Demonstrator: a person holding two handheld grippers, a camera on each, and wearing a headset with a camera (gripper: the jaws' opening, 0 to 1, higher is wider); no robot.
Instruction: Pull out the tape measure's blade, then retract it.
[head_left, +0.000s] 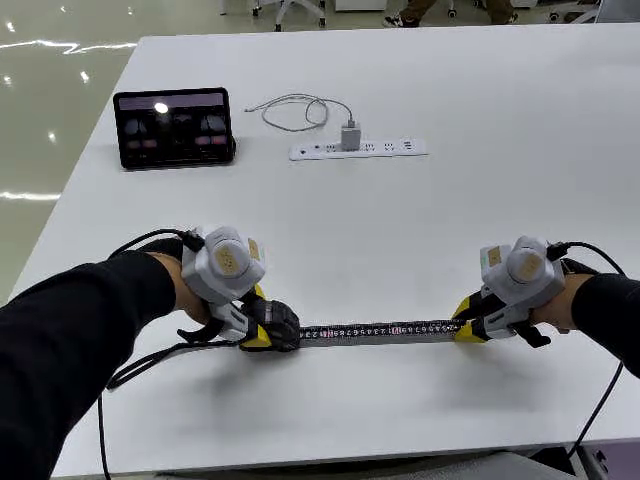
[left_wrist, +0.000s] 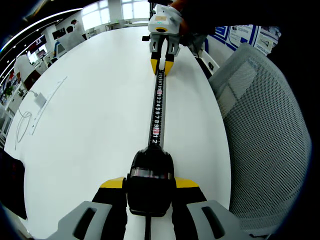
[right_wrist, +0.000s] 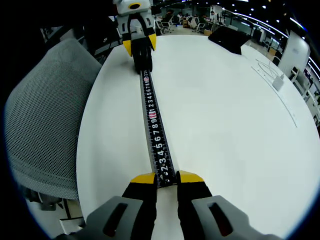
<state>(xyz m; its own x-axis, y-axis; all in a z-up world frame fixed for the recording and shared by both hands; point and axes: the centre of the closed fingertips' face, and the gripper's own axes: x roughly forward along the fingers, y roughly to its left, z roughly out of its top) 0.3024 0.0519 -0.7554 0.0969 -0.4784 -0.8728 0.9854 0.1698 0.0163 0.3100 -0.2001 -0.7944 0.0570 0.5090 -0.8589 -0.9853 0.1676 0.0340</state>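
Right along the near edge of the white worktop (head_left: 420, 230), a black tape measure (head_left: 275, 326) lies with its blade (head_left: 385, 330) drawn out flat between two grippers. The left gripper (left_wrist: 150, 182) is clamped on the tape measure's case. The right gripper (right_wrist: 166, 178) pinches the blade's free end between its yellow-tipped jaws. Toward the far left corner sit a dark tablet (head_left: 175, 127) and a white power strip (head_left: 357, 149) with a charger plugged in.
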